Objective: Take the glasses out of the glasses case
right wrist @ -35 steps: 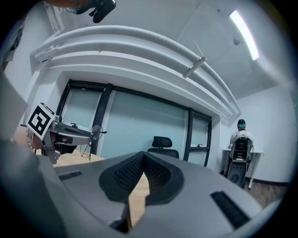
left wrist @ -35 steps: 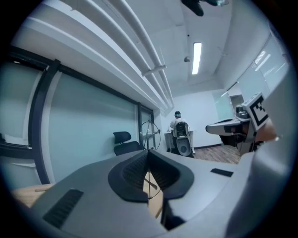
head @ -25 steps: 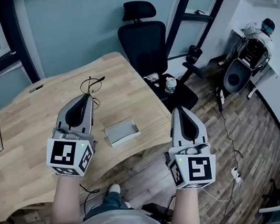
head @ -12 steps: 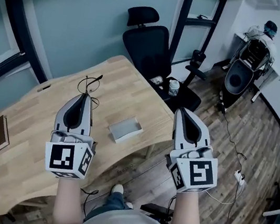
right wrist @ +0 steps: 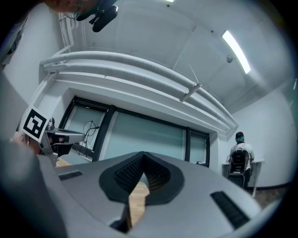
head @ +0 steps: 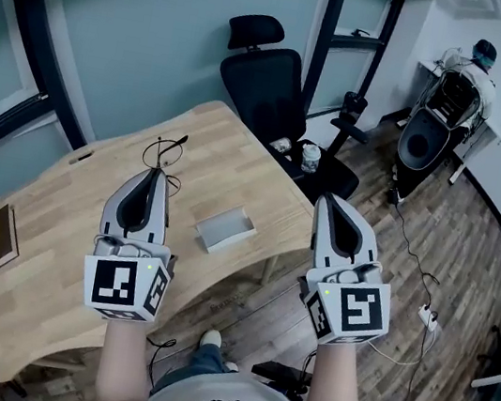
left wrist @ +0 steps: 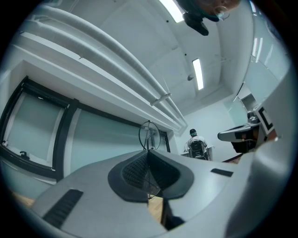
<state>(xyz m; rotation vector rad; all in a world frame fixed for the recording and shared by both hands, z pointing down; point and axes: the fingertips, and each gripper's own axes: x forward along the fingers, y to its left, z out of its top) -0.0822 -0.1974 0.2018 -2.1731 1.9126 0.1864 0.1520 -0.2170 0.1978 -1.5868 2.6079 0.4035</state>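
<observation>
Left gripper (head: 153,177), jaws closed on a pair of thin wire-framed glasses (left wrist: 149,135), holds them out over a wooden table (head: 63,240), tilted slightly upward. One round lens rim stands just above the pinched pads. The rest of the frame juts past the gripper's tip and appears clear of the tabletop.

Just to that gripper's right and a little nearer the person, the glasses case (head: 225,230) lies open on the table. Its pale interior looks empty, though the head view is too small to be certain.

The right gripper (head: 334,204) hangs level with its partner, well off to the case's far side and beyond the table's edge. Its jaws are together with nothing between them, and only a sliver of wood shows under the pads.

Behind the left gripper, at the table's near-left corner, sits a dark book (head: 2,237). Ahead of both grippers, past the table's far edge, stands a black office chair (head: 270,84).

By the look of it, the glasses are already out of the case and the main step is done. What remains, if anything, is to set the glasses down on the table and let go.
</observation>
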